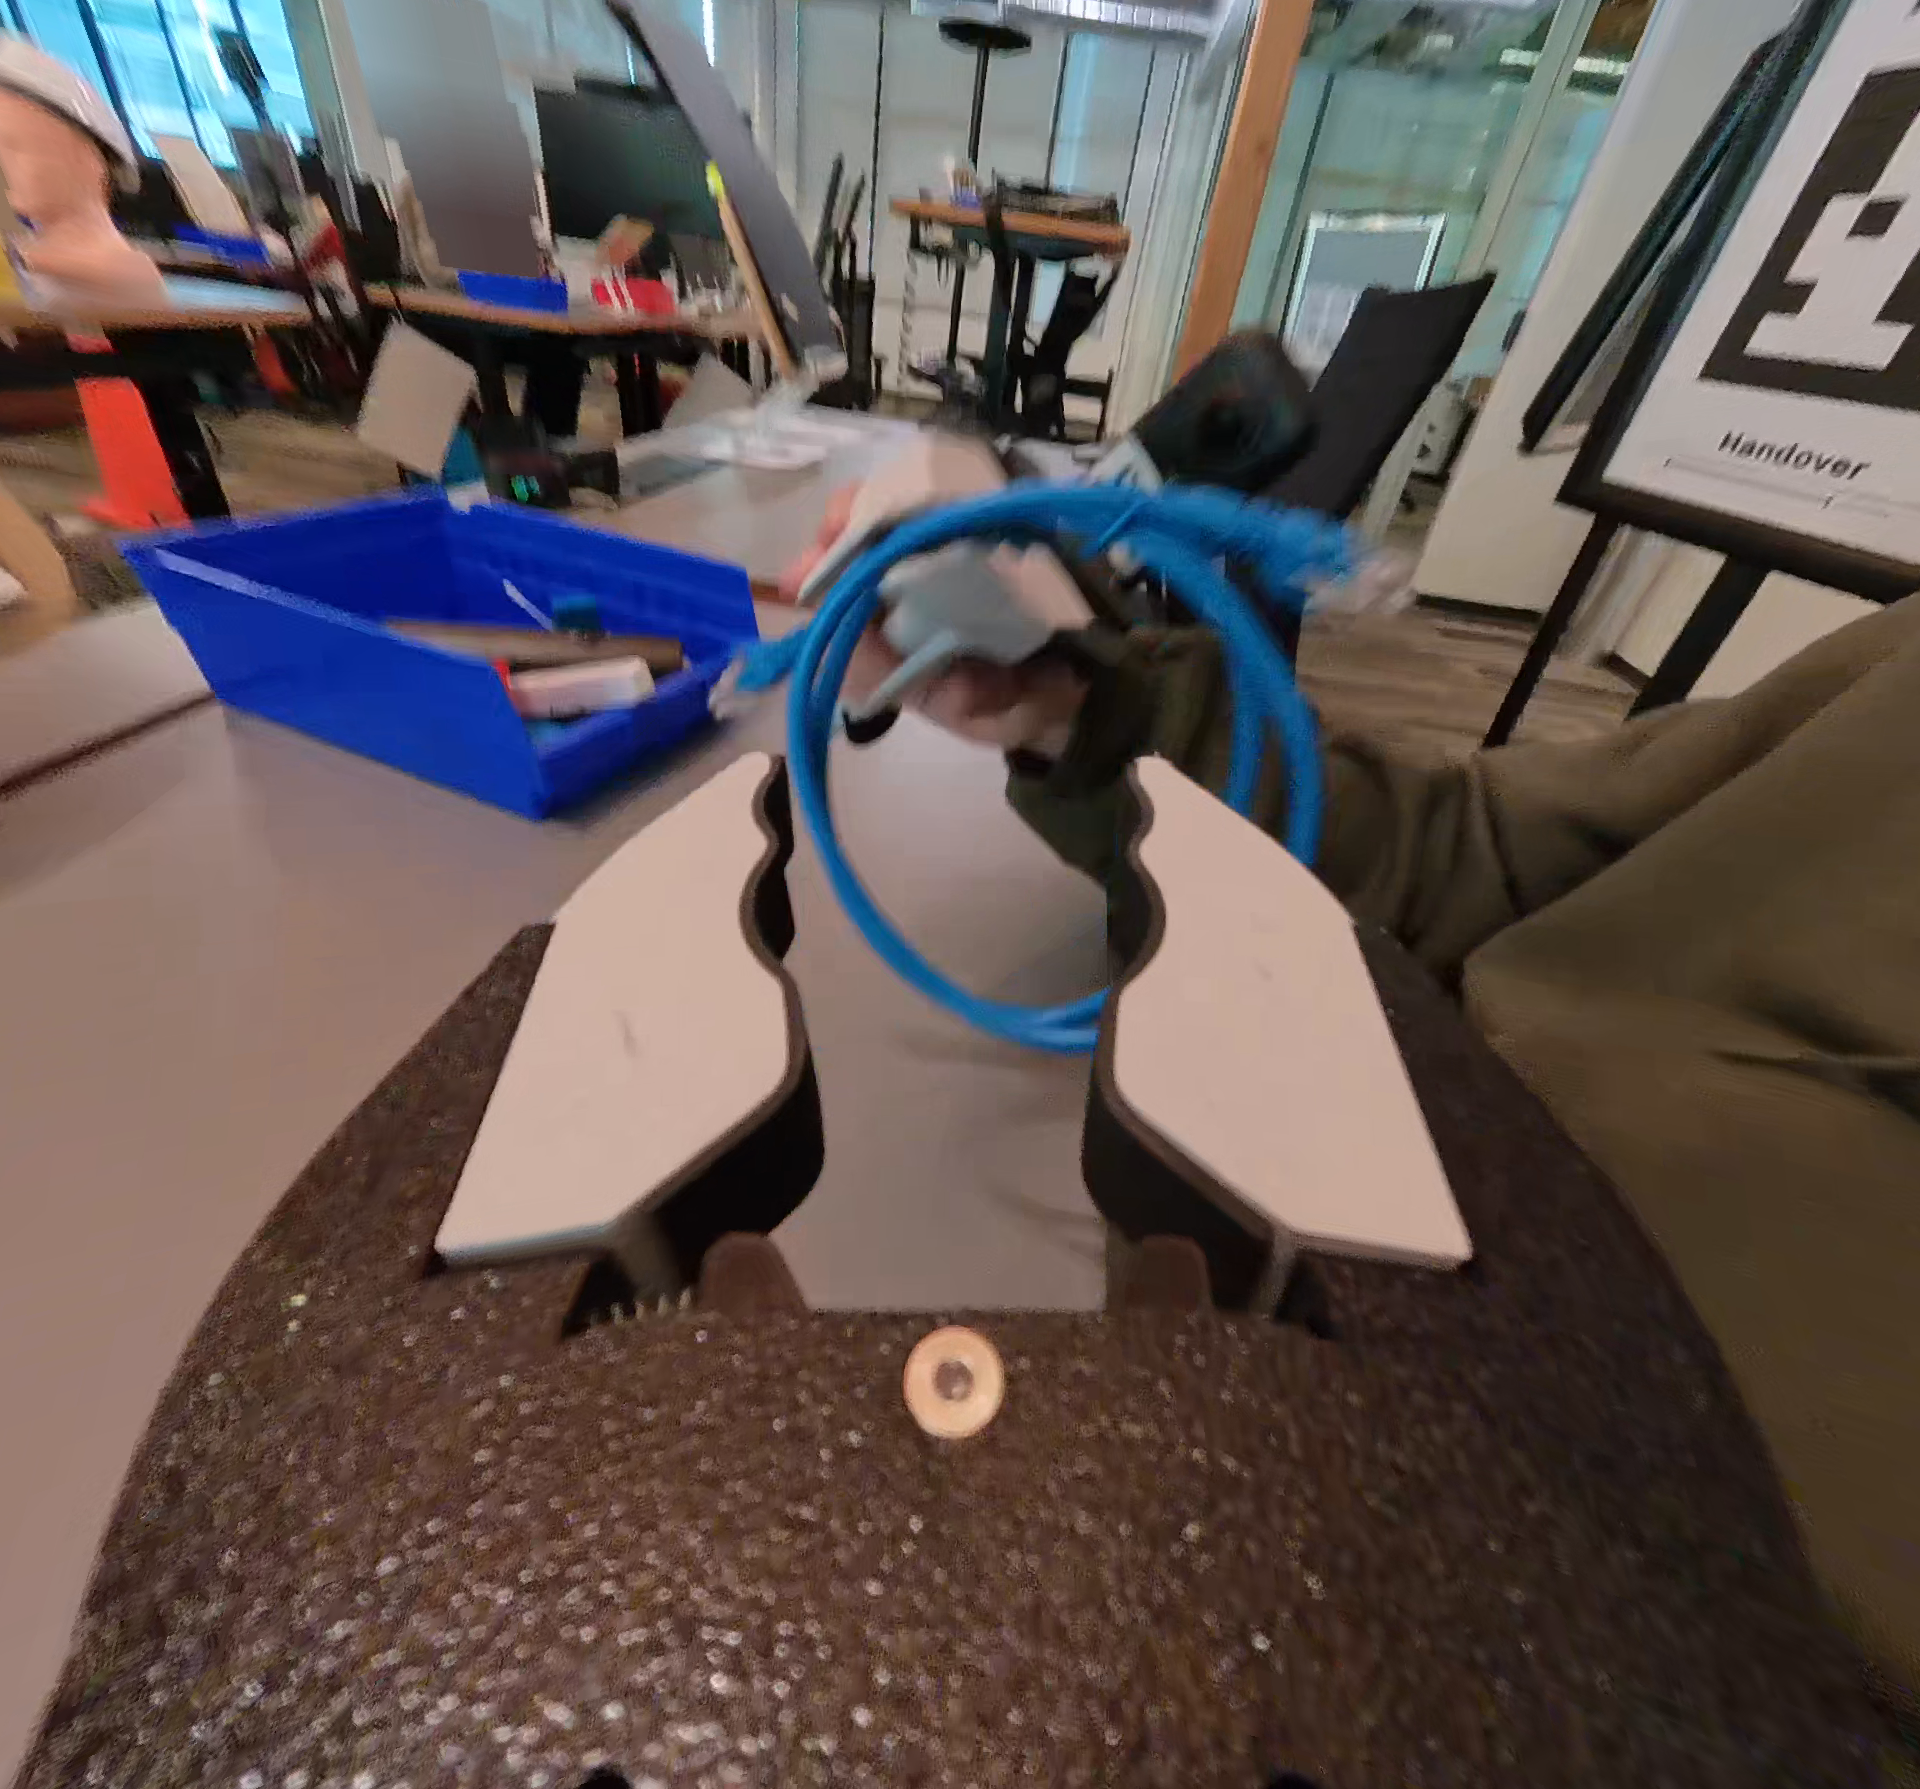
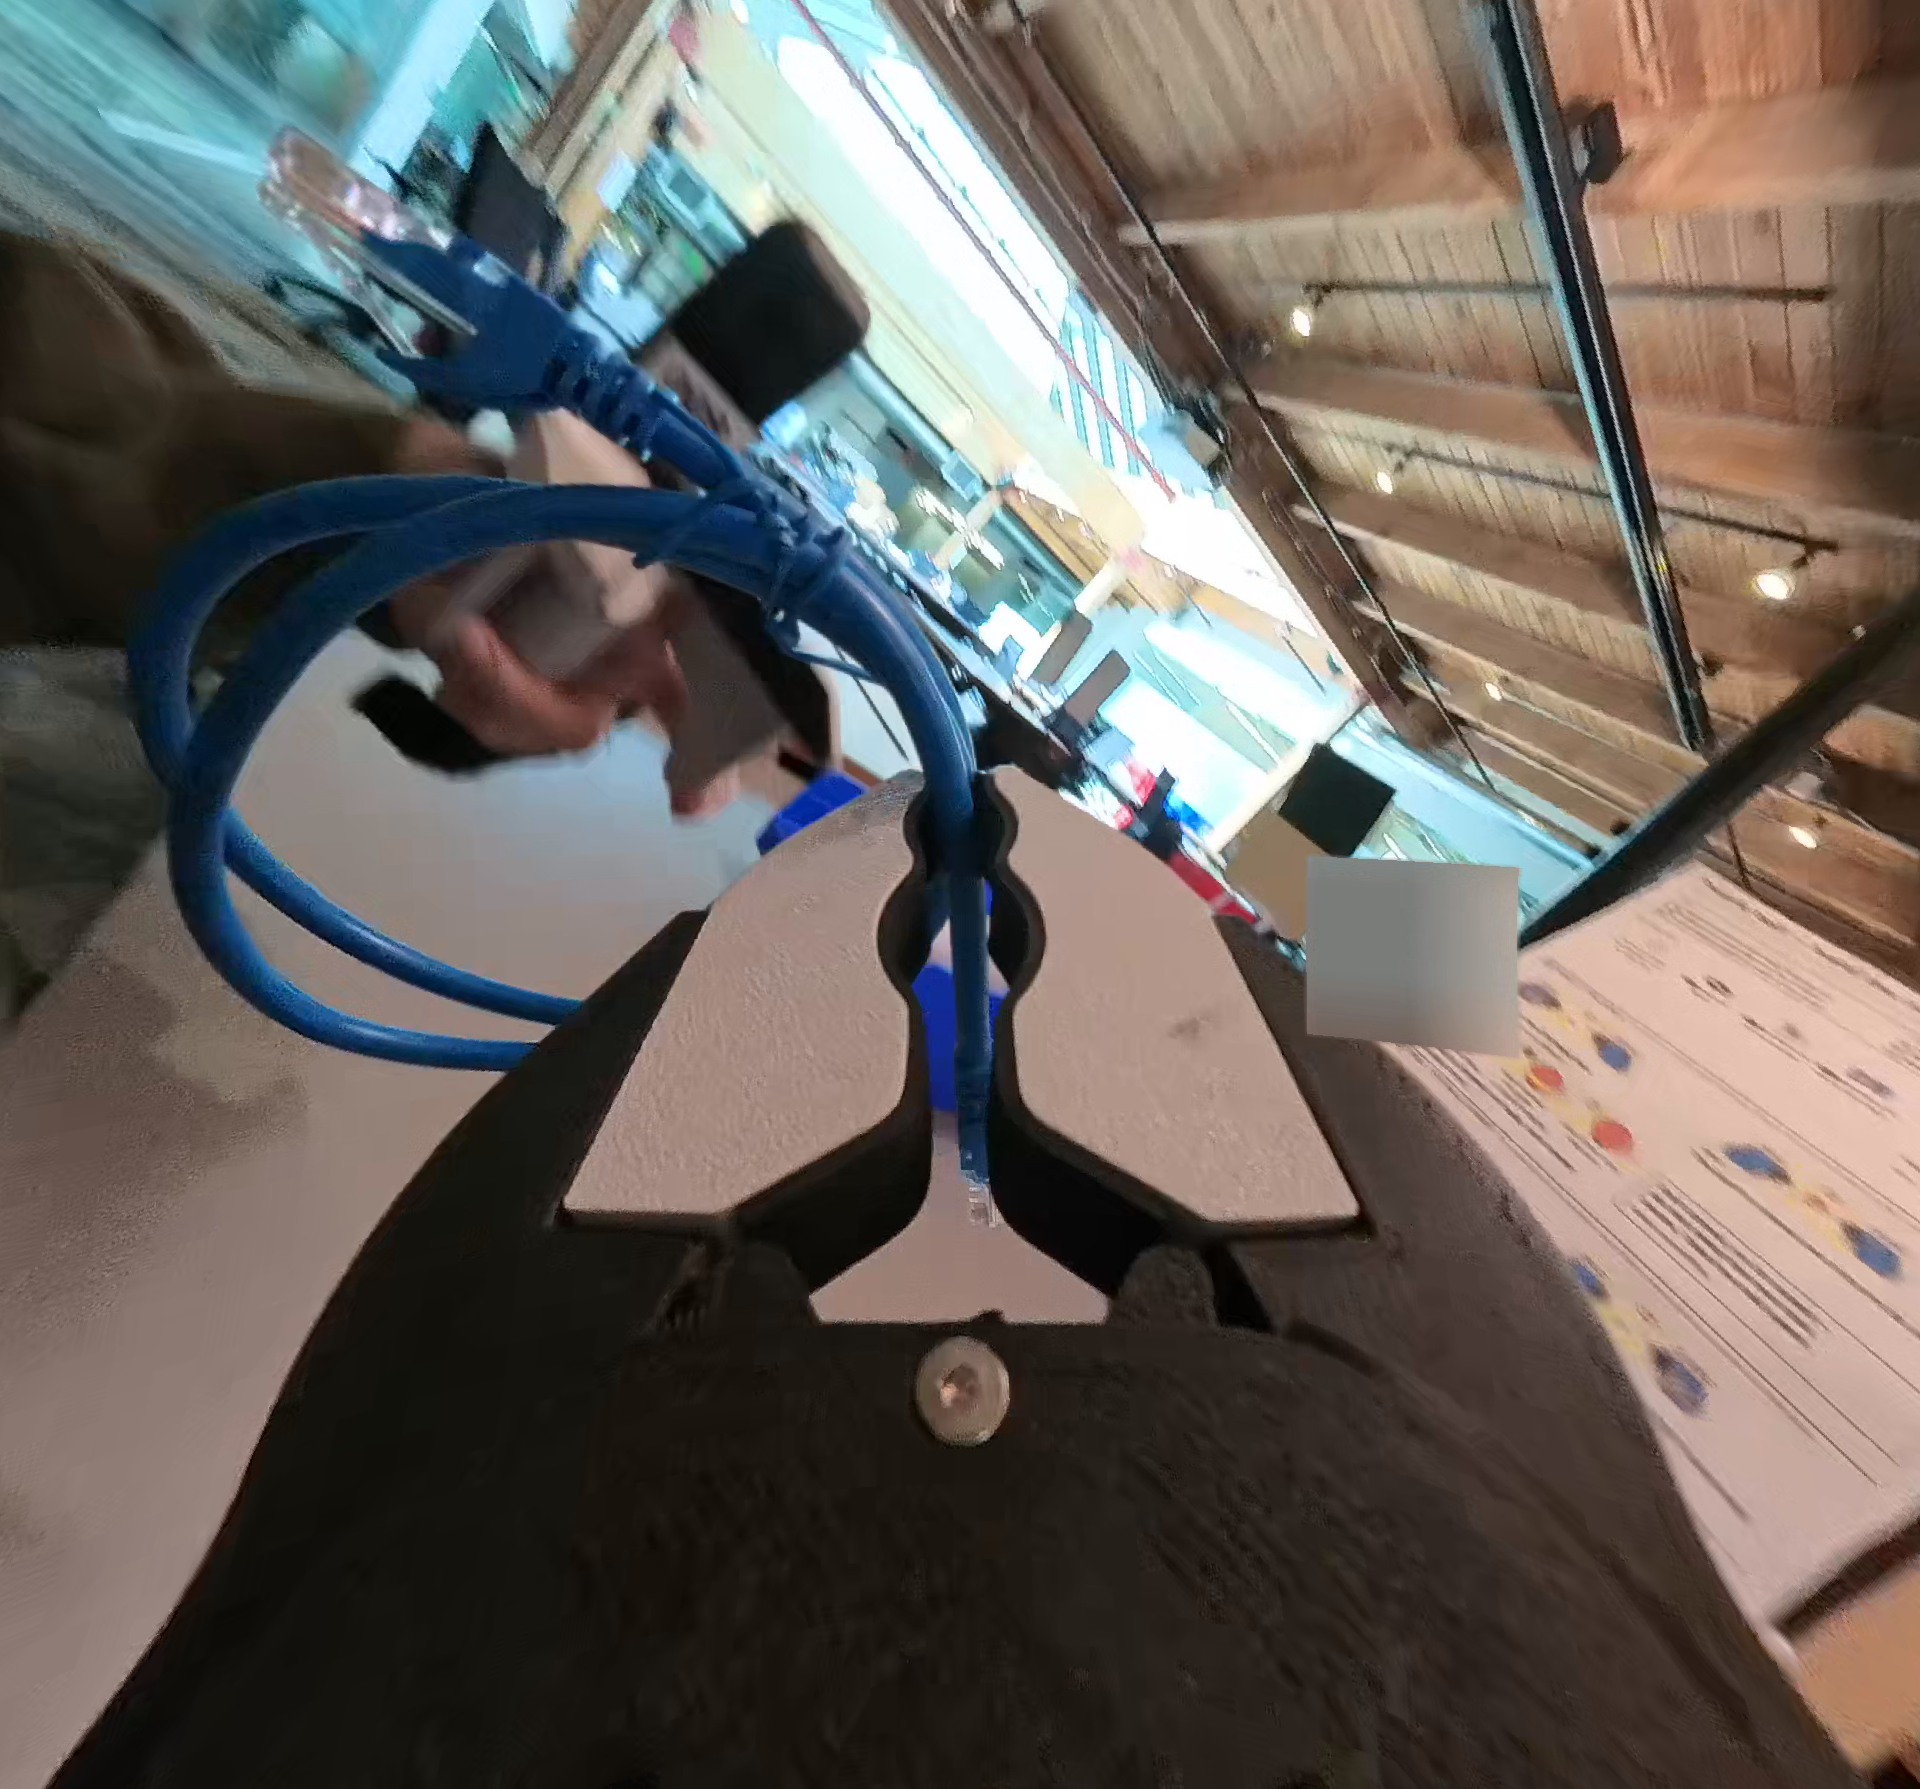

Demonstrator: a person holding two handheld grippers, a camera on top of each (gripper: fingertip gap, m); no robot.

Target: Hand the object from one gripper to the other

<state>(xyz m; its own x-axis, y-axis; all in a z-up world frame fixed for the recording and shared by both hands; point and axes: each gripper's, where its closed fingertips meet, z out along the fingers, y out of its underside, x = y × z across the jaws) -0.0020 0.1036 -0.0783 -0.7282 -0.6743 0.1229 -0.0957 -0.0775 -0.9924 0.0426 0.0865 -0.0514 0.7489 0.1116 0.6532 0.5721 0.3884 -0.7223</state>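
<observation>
A coiled blue network cable [image 2: 468, 498], bound with a tie, hangs from my right gripper [image 2: 961, 830], whose fingertips are shut on one strand. One clear plug [image 2: 332, 191] sticks out at the upper left. In the left wrist view my left gripper [image 1: 956, 783] is open, with its fingers wide apart. The cable loop [image 1: 821, 804] hangs between them and neither pad presses on it. The right gripper [image 1: 966, 586] shows blurred beyond the loop, in a hand with an olive sleeve [image 1: 1558, 856]. The left gripper [image 2: 582, 638] shows blurred through the loop in the right wrist view.
A blue bin [image 1: 312, 638] holding several items stands on the grey table [image 1: 208, 908] at the left. A framed sign on an easel [image 1: 1766, 285] stands at the right. A printed sheet with coloured dots [image 2: 1714, 1168] lies at the right.
</observation>
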